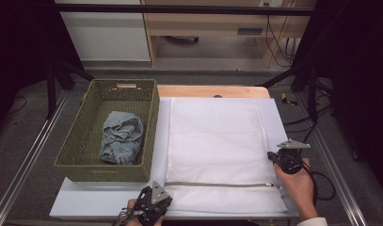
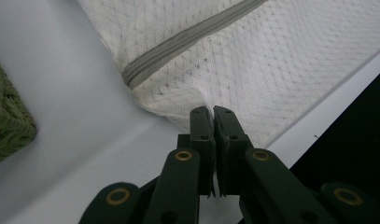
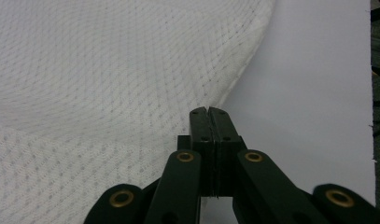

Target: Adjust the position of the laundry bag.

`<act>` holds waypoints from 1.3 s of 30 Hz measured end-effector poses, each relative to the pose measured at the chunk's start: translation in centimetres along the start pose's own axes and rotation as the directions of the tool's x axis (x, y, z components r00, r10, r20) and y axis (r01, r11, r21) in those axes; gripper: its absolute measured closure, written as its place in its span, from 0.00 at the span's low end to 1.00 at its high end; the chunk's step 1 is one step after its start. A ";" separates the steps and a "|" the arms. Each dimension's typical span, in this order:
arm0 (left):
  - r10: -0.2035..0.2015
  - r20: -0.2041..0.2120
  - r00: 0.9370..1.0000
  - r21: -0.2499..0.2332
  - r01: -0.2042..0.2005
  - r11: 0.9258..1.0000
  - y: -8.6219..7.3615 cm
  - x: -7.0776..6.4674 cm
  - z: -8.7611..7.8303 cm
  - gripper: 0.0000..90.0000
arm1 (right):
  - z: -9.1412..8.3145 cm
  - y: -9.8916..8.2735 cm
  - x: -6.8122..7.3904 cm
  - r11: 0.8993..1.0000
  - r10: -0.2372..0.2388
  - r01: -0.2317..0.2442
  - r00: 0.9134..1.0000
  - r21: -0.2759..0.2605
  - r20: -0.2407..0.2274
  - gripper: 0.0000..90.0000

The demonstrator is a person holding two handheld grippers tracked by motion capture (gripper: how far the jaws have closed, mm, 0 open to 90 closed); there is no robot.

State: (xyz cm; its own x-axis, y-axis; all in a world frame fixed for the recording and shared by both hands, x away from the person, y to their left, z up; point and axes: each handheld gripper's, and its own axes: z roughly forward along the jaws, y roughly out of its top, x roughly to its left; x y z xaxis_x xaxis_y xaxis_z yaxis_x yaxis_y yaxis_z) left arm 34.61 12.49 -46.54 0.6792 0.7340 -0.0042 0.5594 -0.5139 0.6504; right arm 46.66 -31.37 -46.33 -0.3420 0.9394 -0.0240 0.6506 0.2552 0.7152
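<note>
A white mesh laundry bag point(image 1: 212, 141) lies flat on the white board, its grey zipper point(image 1: 217, 184) running across near the front edge. My left gripper point(image 1: 164, 189) is at the bag's near-left corner. In the left gripper view its jaws point(image 2: 212, 112) are shut on the hem of the bag point(image 2: 253, 60), just below the zipper's end point(image 2: 131, 74). My right gripper point(image 1: 273, 157) is at the bag's right edge, above the zipper. In the right gripper view its jaws point(image 3: 209, 111) are shut on that edge, and the mesh point(image 3: 108, 79) rises slightly there.
A green woven basket point(image 1: 76, 150) stands left of the bag with a crumpled blue denim garment point(image 1: 121, 136) inside; its corner point(image 2: 8, 126) is close to my left gripper. The white board point(image 1: 99, 197) covers a wooden table point(image 1: 203, 91). Metal rails flank the table.
</note>
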 end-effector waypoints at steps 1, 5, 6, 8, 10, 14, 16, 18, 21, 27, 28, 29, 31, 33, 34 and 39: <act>-0.005 0.000 1.000 -0.008 0.005 1.000 0.1 0.0 0.0 0.97 | -0.1 0.0 -0.1 1.000 0.002 -0.002 1.000 -0.003 0.003 1.00; -0.002 0.002 1.000 -0.023 0.002 1.000 0.3 -0.1 0.0 0.97 | -0.2 -0.1 -0.3 1.000 -0.001 0.001 1.000 -0.004 0.007 1.00; -0.002 0.005 1.000 -0.024 0.002 1.000 0.3 -0.1 0.1 0.97 | -0.2 -0.1 -0.3 1.000 0.005 -0.005 1.000 -0.004 0.009 1.00; 0.005 0.005 1.000 -0.021 -0.004 1.000 0.4 -0.1 0.1 0.97 | -0.3 -0.2 -0.5 1.000 0.008 -0.008 1.000 -0.003 0.006 1.00; 0.004 0.007 1.000 -0.029 -0.004 1.000 0.5 -0.3 0.2 0.97 | -0.3 -0.2 -0.7 1.000 0.010 -0.010 1.000 -0.003 0.013 1.00; 0.008 0.004 1.000 -0.030 -0.008 1.000 0.6 -0.4 0.4 0.97 | -0.3 -0.3 -0.9 1.000 0.018 -0.018 1.000 -0.002 0.013 1.00; 0.008 0.006 1.000 -0.033 -0.008 0.999 0.7 -0.5 0.5 0.97 | -0.3 -0.4 -1.1 1.000 0.019 -0.019 1.000 -0.002 0.016 1.00; 0.009 0.006 1.000 -0.036 -0.009 0.999 0.8 -0.6 0.6 0.97 | -0.3 -0.4 -1.2 1.000 0.023 -0.023 1.000 -0.006 0.020 1.00; 0.009 0.009 1.000 -0.036 -0.009 0.999 0.8 -0.6 0.7 0.97 | -0.3 -0.4 -1.4 1.000 0.031 -0.031 0.999 -0.005 0.020 1.00; 0.013 0.019 1.000 -0.035 -0.012 0.999 0.9 -0.8 0.9 0.97 | -0.3 -0.5 -1.6 0.999 0.035 -0.035 0.999 -0.005 0.027 1.00; 0.013 0.019 1.000 -0.035 -0.012 0.999 0.9 -0.8 0.9 0.97 | -0.3 -0.5 -1.6 0.999 0.036 -0.036 0.999 -0.005 0.028 1.00; 0.015 0.017 1.000 -0.037 -0.014 0.999 0.9 -0.8 0.9 0.97 | -0.3 -0.5 -1.6 0.999 0.036 -0.036 0.999 -0.005 0.028 1.00; 0.017 0.014 1.000 -0.038 -0.017 0.999 1.0 -0.8 1.0 0.97 | -0.3 -0.6 -1.7 0.999 0.035 -0.035 0.999 -0.005 0.031 1.00; 0.019 0.014 1.000 -0.034 -0.019 0.999 1.0 -0.8 1.0 0.97 | -0.3 -0.6 -1.7 0.999 0.036 -0.036 0.999 -0.004 0.032 1.00; 0.018 0.013 1.000 -0.036 -0.018 0.999 1.0 -0.8 1.0 0.97 | -0.3 -0.6 -1.7 0.999 0.036 -0.036 0.999 -0.005 0.031 1.00; 0.016 0.014 1.000 -0.036 -0.016 0.999 0.9 -0.7 0.9 0.97 | -0.4 -0.6 -1.6 0.999 0.032 -0.032 0.999 -0.009 0.027 0.99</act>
State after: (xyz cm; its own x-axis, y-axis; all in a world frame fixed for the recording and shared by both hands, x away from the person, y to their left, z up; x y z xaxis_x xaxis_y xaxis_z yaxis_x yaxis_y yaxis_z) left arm 35.04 11.09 -46.59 0.6946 0.7194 -0.0040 0.5311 -0.5091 0.6774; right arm 46.57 -33.14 -46.48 -0.3026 0.9529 -0.0196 0.6549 0.2228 0.7221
